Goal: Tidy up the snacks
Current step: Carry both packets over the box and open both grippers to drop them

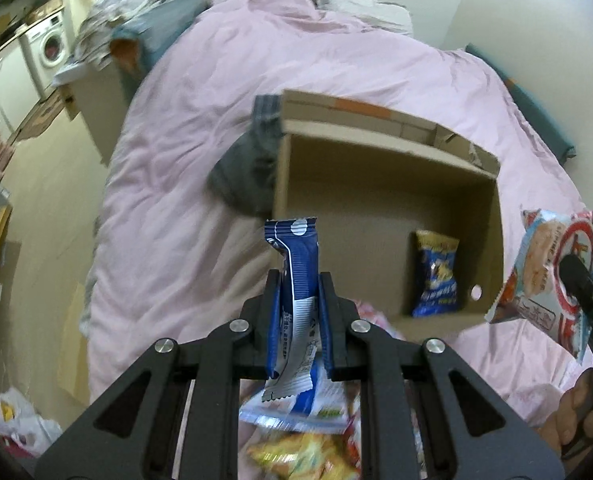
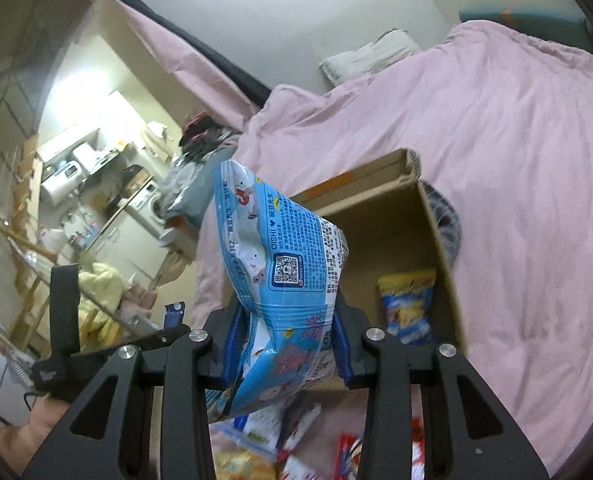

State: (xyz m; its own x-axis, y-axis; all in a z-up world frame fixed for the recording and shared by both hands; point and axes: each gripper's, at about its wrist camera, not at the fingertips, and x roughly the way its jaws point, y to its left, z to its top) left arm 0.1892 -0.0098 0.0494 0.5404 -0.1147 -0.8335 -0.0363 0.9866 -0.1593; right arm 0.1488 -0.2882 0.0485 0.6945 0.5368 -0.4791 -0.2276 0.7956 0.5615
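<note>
Clearly both hands are loaded and the carry to the box is the step in hand. The left tongs (image 1: 299, 300) are clamped on a slim dark-blue snack stick pack (image 1: 296, 264), which stands upright between the blue pads with its sealed top poking well above the tips. The right tongs (image 2: 286, 320) are clenched around a light-blue puffed snack bag (image 2: 280, 264), gripped low on its body so the bulk leans up and to the left. Ahead of both sits an open cardboard box (image 1: 492, 240) on the pink bedcover (image 1: 336, 52), with one blue-and-yellow chip packet (image 1: 436, 276) already lying at its near right corner; the rest of its floor looks free. A loose heap of other snacks (image 1: 300, 448) lies on the bed beneath the tongs, so I judge the sorting to be early on. Neither held pack is over the opening yet: the stick pack hangs just short of the near left wall, and the puffed bag is near the box's front edge. Next, each hand would need to move forward past the near wall, lower into the box, then open; the bulky bag probably wants the free left side, going in one at a time to avoid the two tools colliding.
</note>
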